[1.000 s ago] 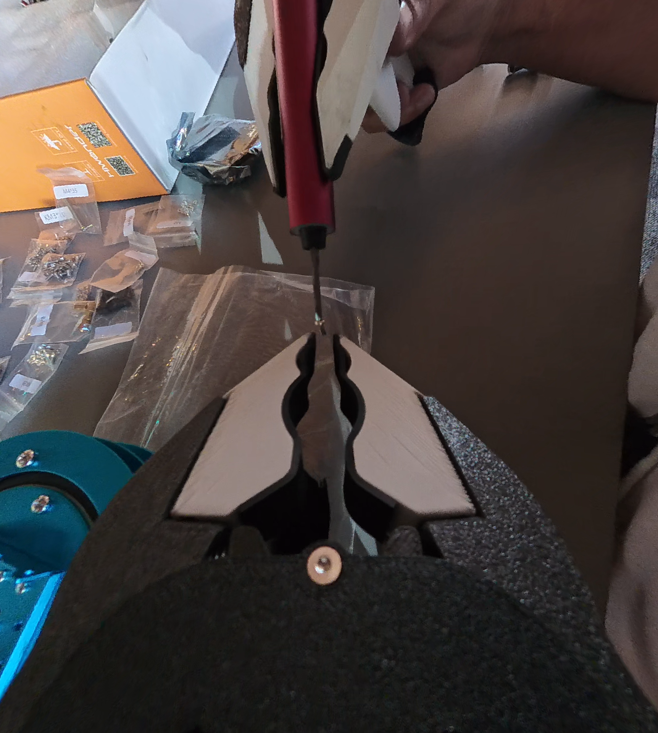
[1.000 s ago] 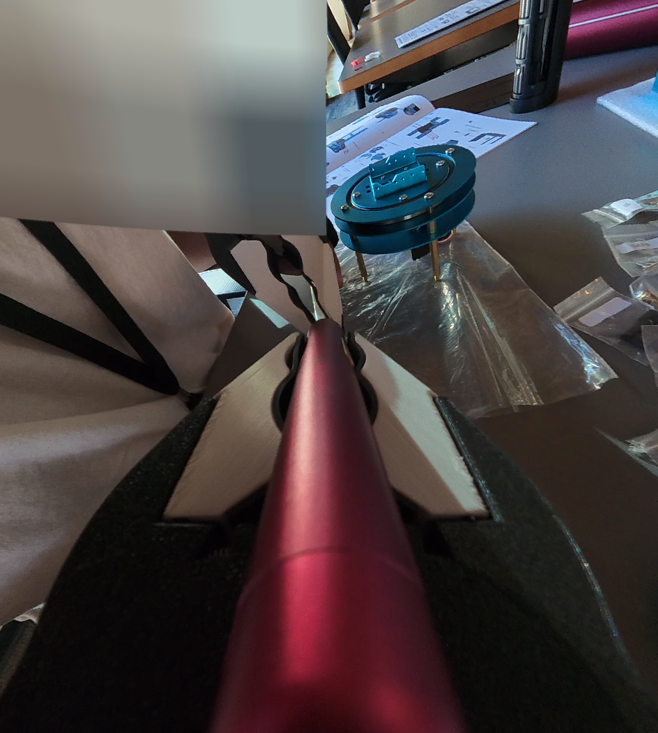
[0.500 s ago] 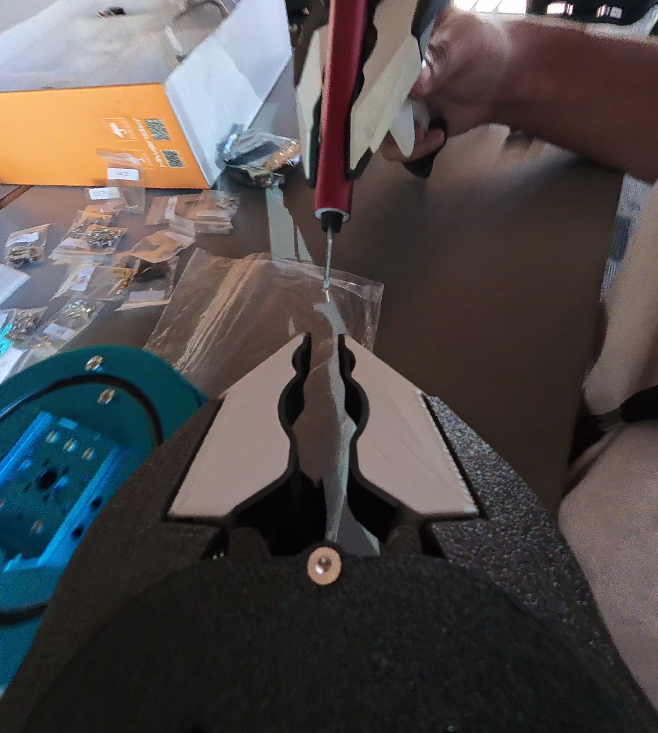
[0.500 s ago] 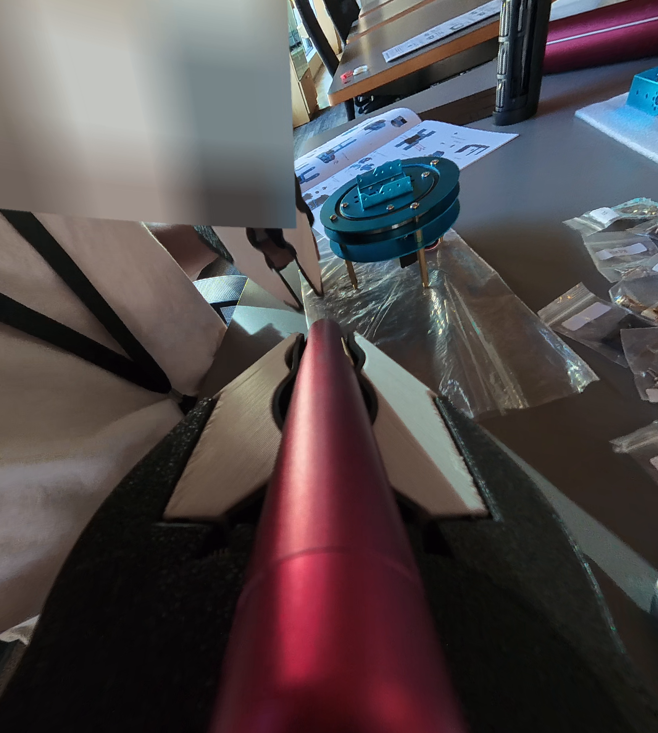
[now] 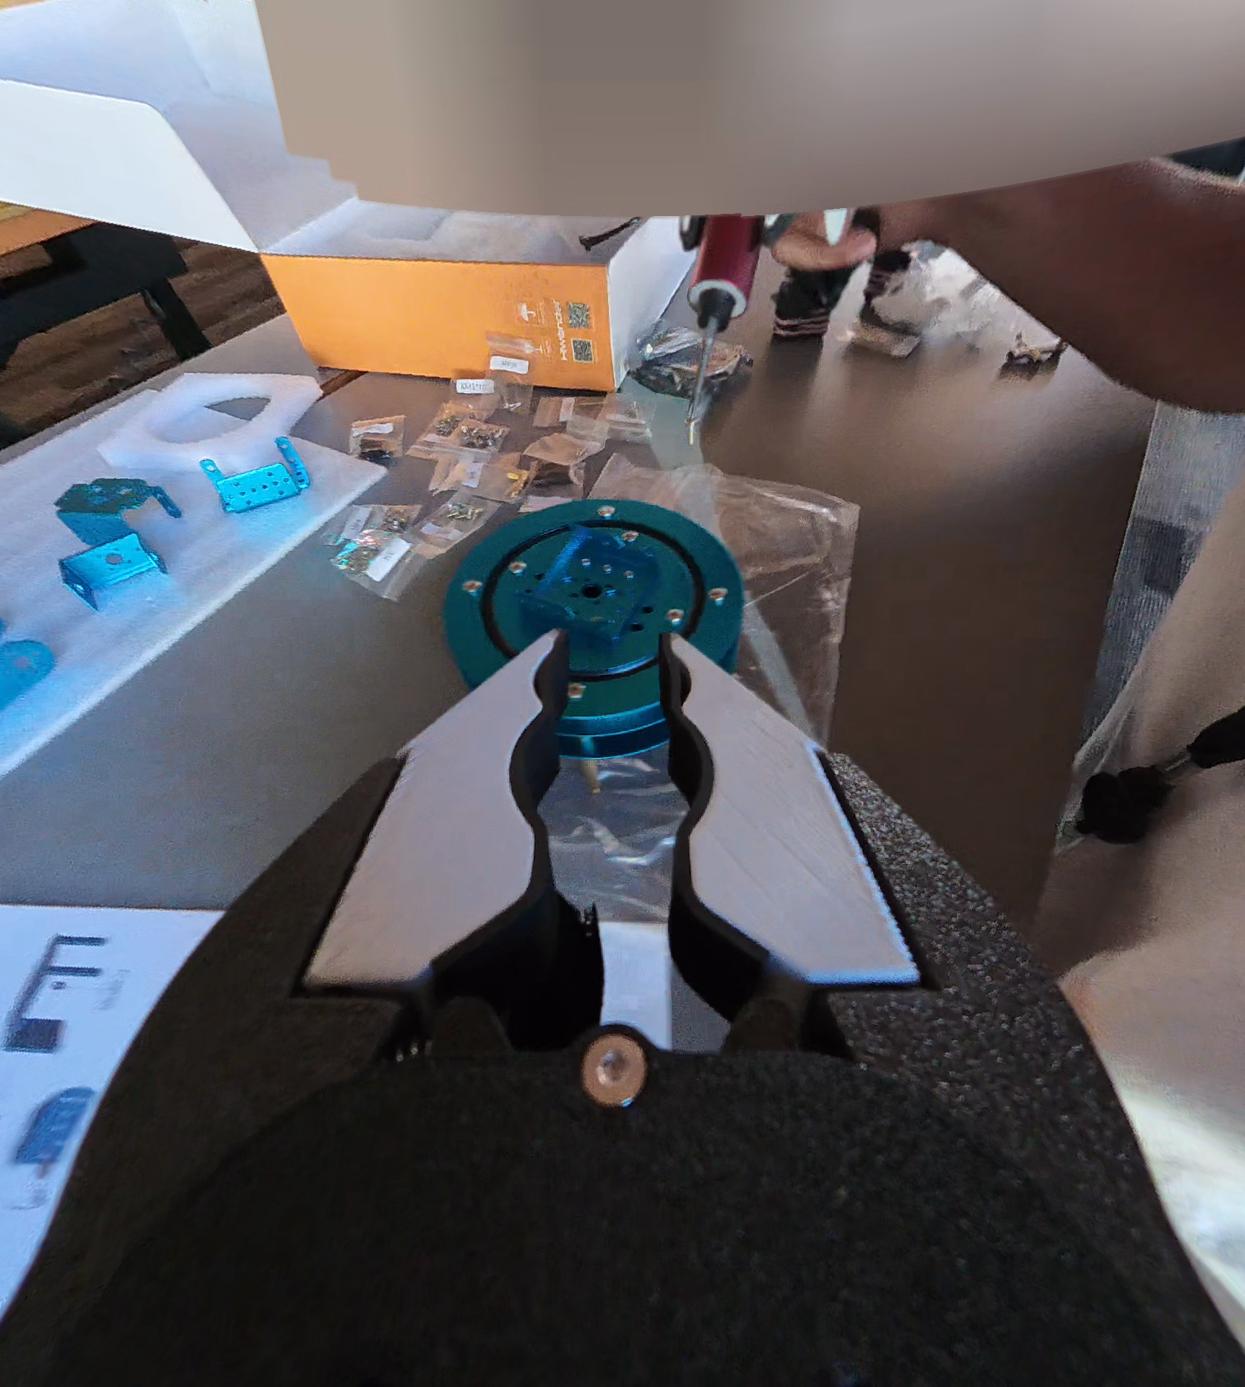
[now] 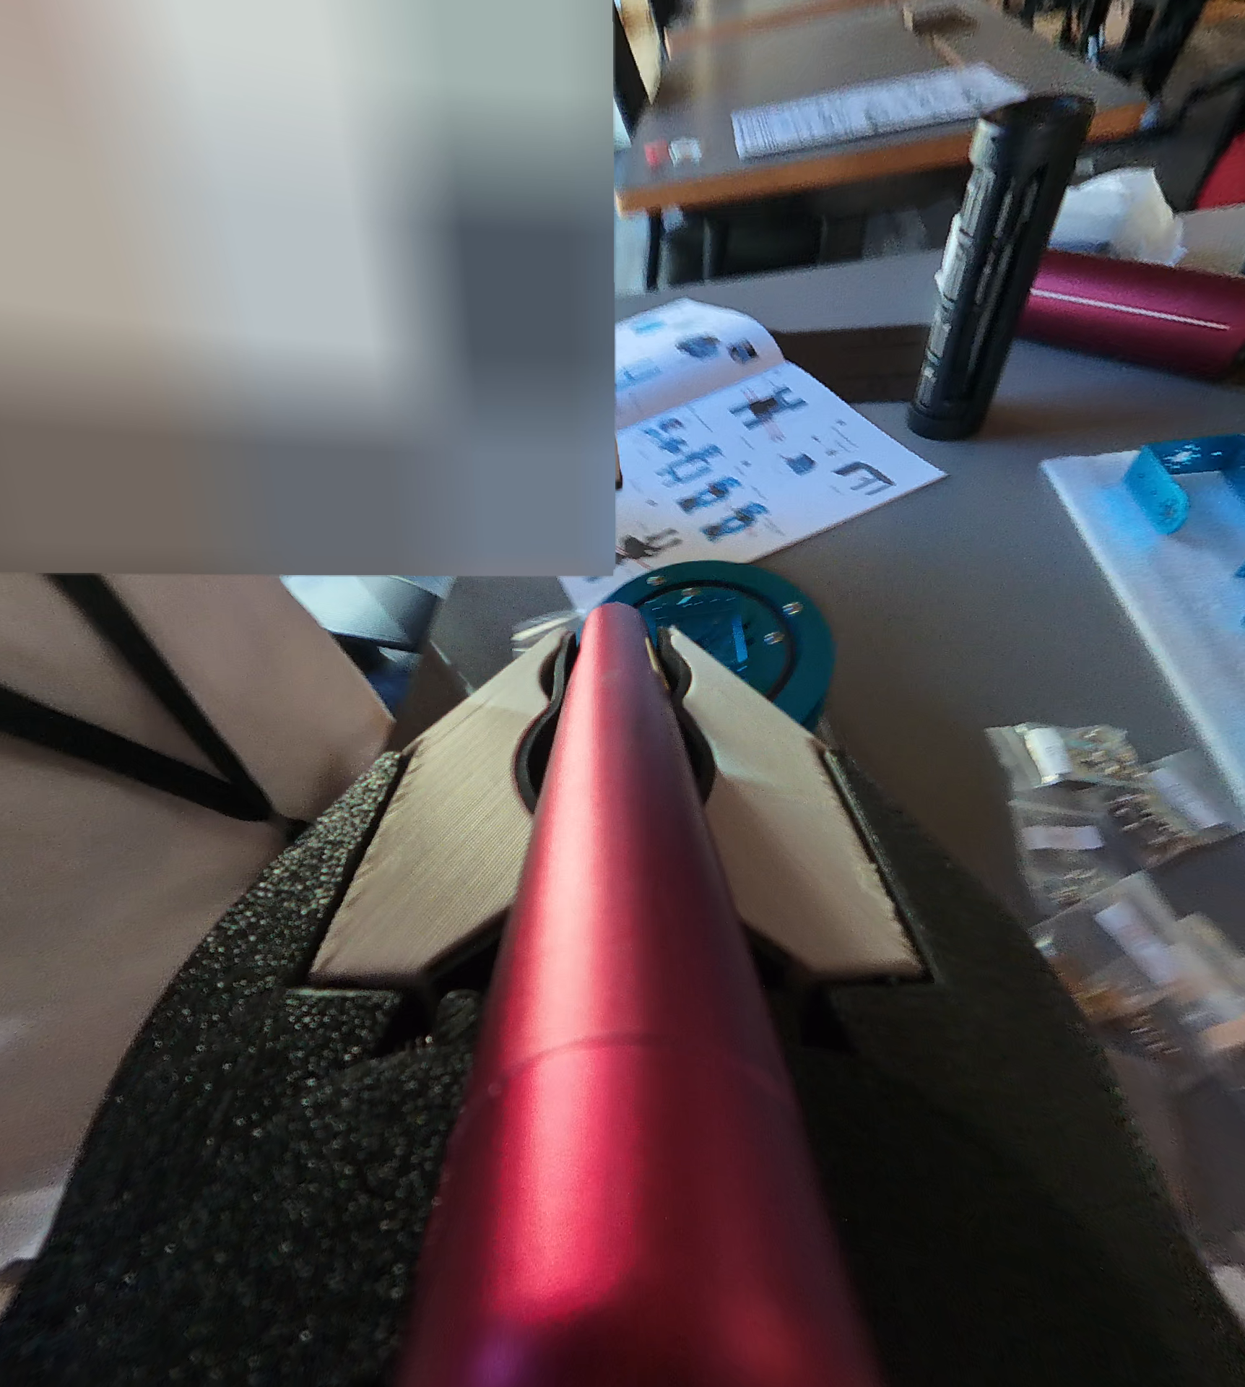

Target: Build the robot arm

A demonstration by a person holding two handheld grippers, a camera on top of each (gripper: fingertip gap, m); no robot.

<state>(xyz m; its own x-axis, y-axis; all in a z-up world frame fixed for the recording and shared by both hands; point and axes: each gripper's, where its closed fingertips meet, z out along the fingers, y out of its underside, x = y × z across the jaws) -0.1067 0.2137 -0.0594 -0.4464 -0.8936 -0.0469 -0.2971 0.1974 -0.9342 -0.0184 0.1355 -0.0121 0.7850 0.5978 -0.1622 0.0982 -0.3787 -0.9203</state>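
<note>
Left claw [image 5: 608, 645]: released, empty, above teal round assembly [image 5: 709, 570] on grey counter [image 5: 244, 720].
Right claw [image 6: 619, 638]: clenched on red screwdriver [image 6: 619, 938], pointing towards that assembly.

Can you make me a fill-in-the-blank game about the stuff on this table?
1. The right hand-held gripper is shut on a long ____ screwdriver.
2. The left hand-held gripper is ____ and holds nothing.
3. The round teal disc assembly stands partly on a clear ____ bag.
4. Behind the small parts bags sits an open ____ box.

Missing words: red; open; plastic; orange
</note>
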